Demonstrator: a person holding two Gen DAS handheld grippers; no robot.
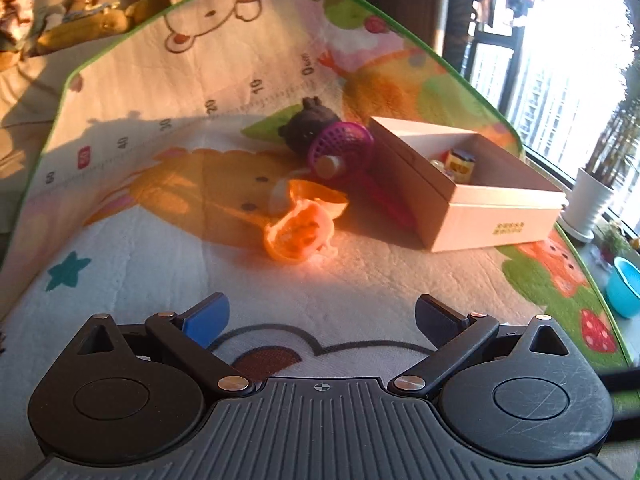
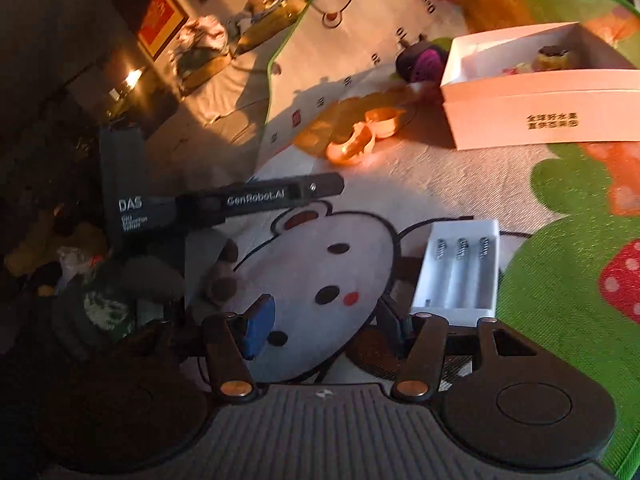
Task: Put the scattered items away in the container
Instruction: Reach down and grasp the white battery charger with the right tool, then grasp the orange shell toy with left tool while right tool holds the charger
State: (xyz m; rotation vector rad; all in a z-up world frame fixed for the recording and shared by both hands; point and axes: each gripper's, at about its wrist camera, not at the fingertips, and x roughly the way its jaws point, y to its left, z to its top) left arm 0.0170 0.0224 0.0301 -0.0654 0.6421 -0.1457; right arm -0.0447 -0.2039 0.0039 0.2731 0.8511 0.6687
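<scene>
A white cardboard box point(image 1: 496, 216) point(image 2: 536, 112) lies open on the play mat, with a small yellow-labelled jar point(image 1: 462, 164) inside. Left of it lie an orange plastic toy point(image 1: 300, 228) point(image 2: 356, 140), a purple mesh basket point(image 1: 344, 148) and a black plush toy point(image 1: 308, 124). A white battery holder point(image 2: 460, 272) lies on the mat just ahead of my right gripper's right finger. My left gripper point(image 1: 320, 316) is open and empty, well short of the orange toy. My right gripper point(image 2: 328, 320) is open with nothing between its fingers.
The cartoon play mat point(image 1: 160, 240) has a green border. The other handheld gripper body point(image 2: 224, 204) and a hand point(image 2: 224, 276) show at the left of the right wrist view. A white plant pot point(image 1: 588, 204) and a blue bowl point(image 1: 624, 288) stand beyond the mat's right edge.
</scene>
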